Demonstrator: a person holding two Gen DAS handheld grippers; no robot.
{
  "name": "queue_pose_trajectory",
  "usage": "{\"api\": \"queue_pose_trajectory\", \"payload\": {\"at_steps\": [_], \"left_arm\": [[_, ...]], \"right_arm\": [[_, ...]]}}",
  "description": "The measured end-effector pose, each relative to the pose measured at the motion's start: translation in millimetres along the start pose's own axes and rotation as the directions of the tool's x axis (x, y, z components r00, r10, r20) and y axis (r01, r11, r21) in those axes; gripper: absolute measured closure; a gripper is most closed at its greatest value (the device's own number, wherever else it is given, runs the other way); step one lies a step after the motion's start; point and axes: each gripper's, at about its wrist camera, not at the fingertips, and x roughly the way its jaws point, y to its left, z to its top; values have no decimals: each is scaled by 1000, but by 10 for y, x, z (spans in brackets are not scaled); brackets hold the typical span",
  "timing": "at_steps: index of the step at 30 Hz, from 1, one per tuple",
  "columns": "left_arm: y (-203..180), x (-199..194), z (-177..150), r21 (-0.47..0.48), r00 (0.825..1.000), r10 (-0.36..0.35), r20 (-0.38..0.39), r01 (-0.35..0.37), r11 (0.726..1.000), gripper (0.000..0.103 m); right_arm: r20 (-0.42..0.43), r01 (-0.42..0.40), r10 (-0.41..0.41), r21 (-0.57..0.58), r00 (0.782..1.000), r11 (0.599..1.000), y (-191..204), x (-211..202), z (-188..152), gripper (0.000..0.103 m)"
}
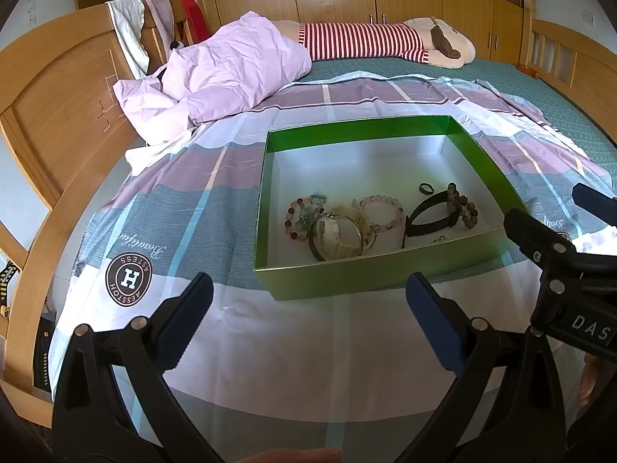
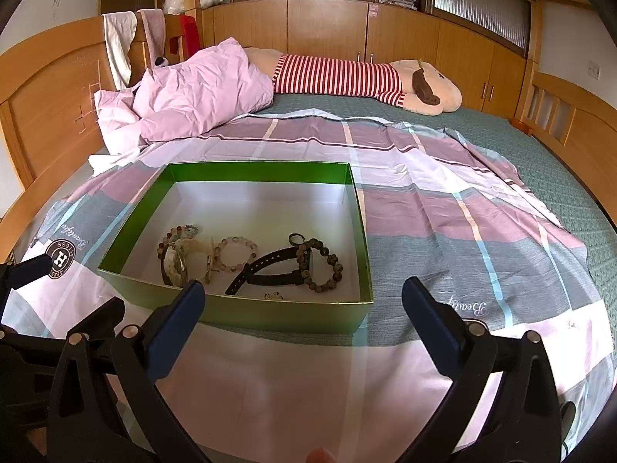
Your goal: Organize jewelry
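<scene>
Nearest you, your left gripper (image 1: 308, 297) hangs over the pale band of the checked bedsheet (image 1: 289, 347) with its fingers spread wide and nothing between them, and your right gripper (image 2: 302, 301) is just as released, hovering beside it on the same stretch of sheet; the right one also shows at the right edge of the left wrist view. Just beyond both sets of fingertips lies the green box (image 2: 285, 312), open-topped, resting flat on the bed, its near wall facing you. All the jewelry sits inside it, gathered toward that near wall: on the left a multicoloured bead bracelet (image 1: 299, 214) lies against a wide metal bangle (image 1: 335, 237), a pink bead bracelet (image 2: 236, 254) is just right of those, then a black strap (image 2: 266, 272) lying flat with a dark bead bracelet (image 2: 320, 266) overlapping its right end. A small dark ring (image 2: 296, 238) rests just behind the strap, and a tiny gold piece (image 2: 273, 296) lies close to the near wall, too small to make out. The far half of the box floor is bare white. Farther up the bed you have a crumpled pink pillow (image 2: 200, 92) on the left and a long plush toy (image 2: 366, 79) in a red-striped shirt lying across, with wooden cabinets (image 2: 327, 27) behind
</scene>
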Motion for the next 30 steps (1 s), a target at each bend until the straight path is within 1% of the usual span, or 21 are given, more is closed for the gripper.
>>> {"api": "queue_pose_trajectory", "payload": {"at_steps": [25,30], "left_arm": [[9,18,-38,3,1000,2,-3,-2,1000,4],[28,41,-34,3,1000,-9,-12,9,1000,4]], "right_arm": [[-2,0,0,-2,1000,1000,11,4,-3,3],[-8,-1,1,-6,1000,1000,-5,33,-29,3]]}}
